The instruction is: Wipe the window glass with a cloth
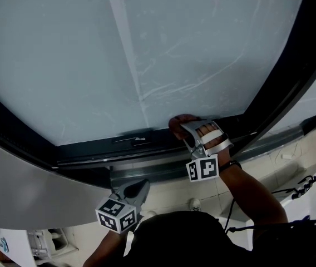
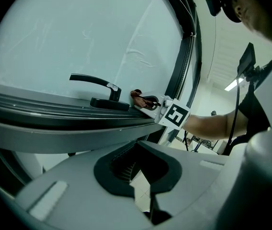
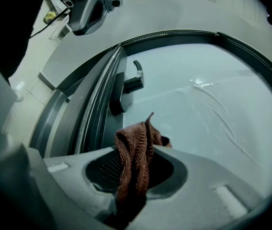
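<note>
The window glass [image 1: 147, 49] is a large frosted pane with faint smear lines, framed in black. A black handle [image 1: 131, 140] sits on the bottom frame. My right gripper [image 1: 184, 129] is at the pane's lower edge just right of the handle, shut on a brown knitted cloth [image 3: 136, 157] that sticks up out of the jaws toward the glass [image 3: 212, 104]. My left gripper [image 1: 138, 189] hangs lower, below the sill and away from the glass, its jaws together with nothing in them. The left gripper view shows the handle [image 2: 97, 83] and the cloth [image 2: 137, 96] beside it.
A thick black window frame [image 1: 291, 77] slants down the right side. Below the sill lies a light tiled floor [image 1: 269, 171]. Black cables [image 1: 308, 185] lie at the right, and a white object [image 1: 13, 246] stands at the lower left.
</note>
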Action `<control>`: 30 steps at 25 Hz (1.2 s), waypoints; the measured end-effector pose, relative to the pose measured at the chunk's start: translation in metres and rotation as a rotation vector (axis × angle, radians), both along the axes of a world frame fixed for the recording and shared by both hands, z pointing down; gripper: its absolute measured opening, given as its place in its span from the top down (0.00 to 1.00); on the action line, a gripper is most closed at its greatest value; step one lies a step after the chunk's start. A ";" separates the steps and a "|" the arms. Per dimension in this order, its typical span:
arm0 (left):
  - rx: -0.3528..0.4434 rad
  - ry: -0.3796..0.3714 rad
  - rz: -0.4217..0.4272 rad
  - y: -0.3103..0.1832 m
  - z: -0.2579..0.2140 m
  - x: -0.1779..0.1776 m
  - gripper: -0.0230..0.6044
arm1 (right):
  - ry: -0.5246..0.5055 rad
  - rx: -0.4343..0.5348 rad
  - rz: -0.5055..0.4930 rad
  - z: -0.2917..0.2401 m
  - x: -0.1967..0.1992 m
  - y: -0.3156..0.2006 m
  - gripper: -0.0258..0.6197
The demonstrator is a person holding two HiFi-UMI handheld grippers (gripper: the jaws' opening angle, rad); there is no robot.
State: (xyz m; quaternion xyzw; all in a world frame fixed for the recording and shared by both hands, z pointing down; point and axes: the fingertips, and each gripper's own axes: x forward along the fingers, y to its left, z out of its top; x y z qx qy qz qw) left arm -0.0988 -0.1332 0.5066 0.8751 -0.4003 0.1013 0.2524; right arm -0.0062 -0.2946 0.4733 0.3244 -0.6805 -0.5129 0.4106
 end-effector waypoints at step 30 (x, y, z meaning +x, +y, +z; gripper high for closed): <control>0.038 0.031 -0.050 0.008 -0.009 -0.039 0.94 | -0.109 0.477 -0.132 -0.330 -0.073 0.028 0.84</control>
